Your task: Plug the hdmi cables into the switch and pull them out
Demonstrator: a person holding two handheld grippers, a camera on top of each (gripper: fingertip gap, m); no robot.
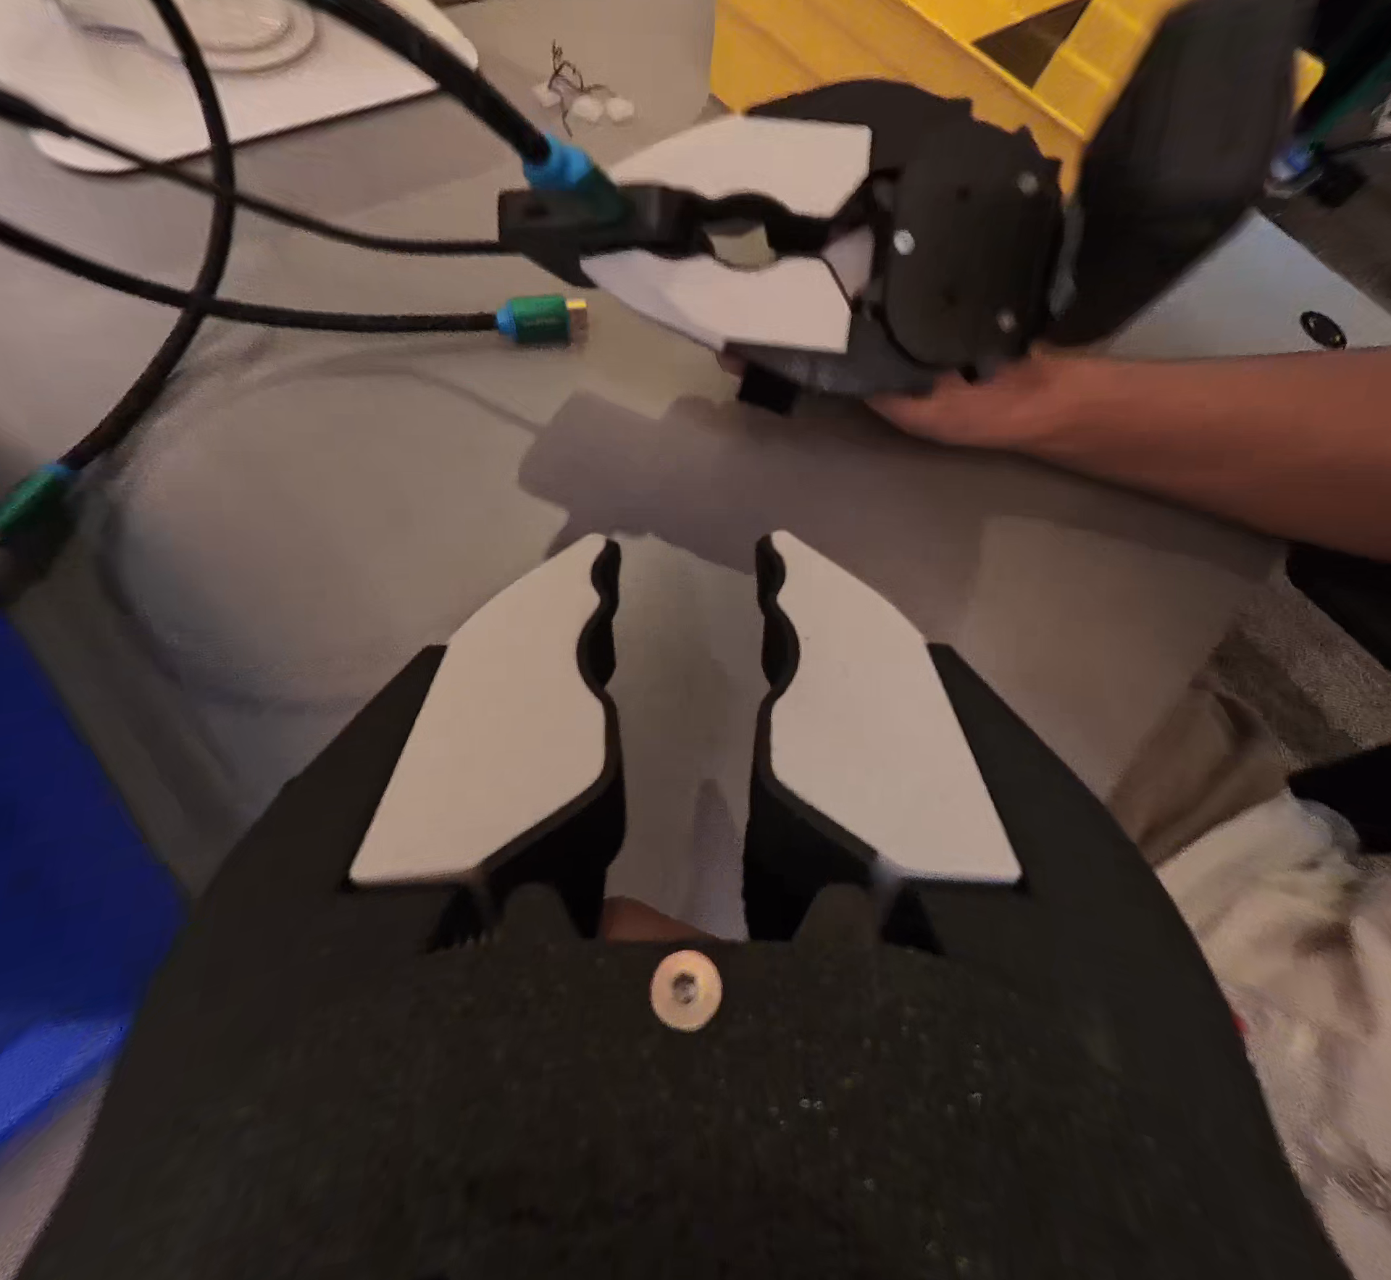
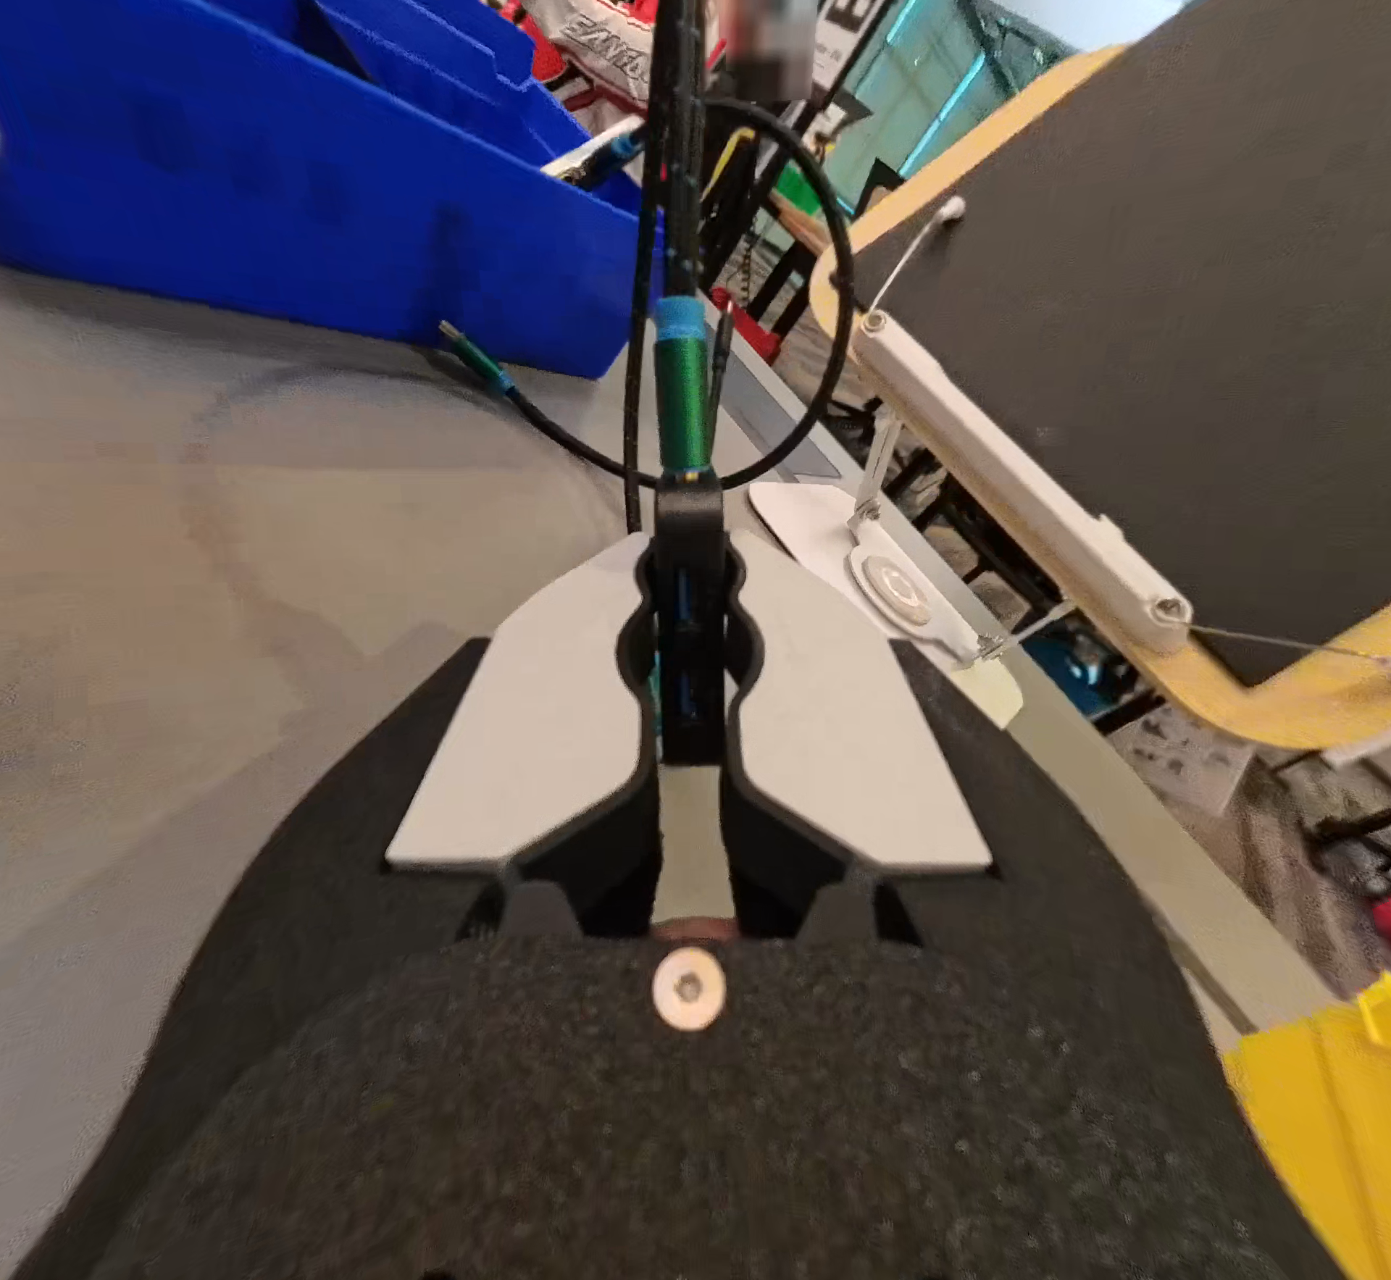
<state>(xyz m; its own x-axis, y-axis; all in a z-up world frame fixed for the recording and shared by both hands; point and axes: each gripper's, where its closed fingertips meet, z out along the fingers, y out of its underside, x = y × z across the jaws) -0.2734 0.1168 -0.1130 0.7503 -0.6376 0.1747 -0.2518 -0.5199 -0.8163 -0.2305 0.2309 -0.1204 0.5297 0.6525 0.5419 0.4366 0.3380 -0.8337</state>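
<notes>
My right gripper (image 2: 689, 551) is shut on a small black switch (image 2: 686, 679) and holds it above the grey table. A green HDMI plug (image 2: 681, 401) with a thick black braided cable sits in the switch's far end. In the left wrist view the right gripper (image 1: 602, 228) holds the switch (image 1: 546, 220) with that plug (image 1: 576, 179) in it, at centre top. A loose green HDMI plug (image 1: 542, 322) lies on the table just below it. A third green plug (image 1: 30, 499) lies at the left edge. My left gripper (image 1: 689, 551) is open and empty, nearer than the switch.
A yellow bin (image 1: 903, 2) stands behind the right gripper. A blue bin (image 2: 226, 152) stands along the table's left side, with a green plug (image 2: 478, 359) beside it. A white stand base (image 1: 150, 40) sits at the back. A person's hand (image 1: 1054, 408) holds the right gripper. The left gripper's tips are roughly 12 cm from the right gripper's.
</notes>
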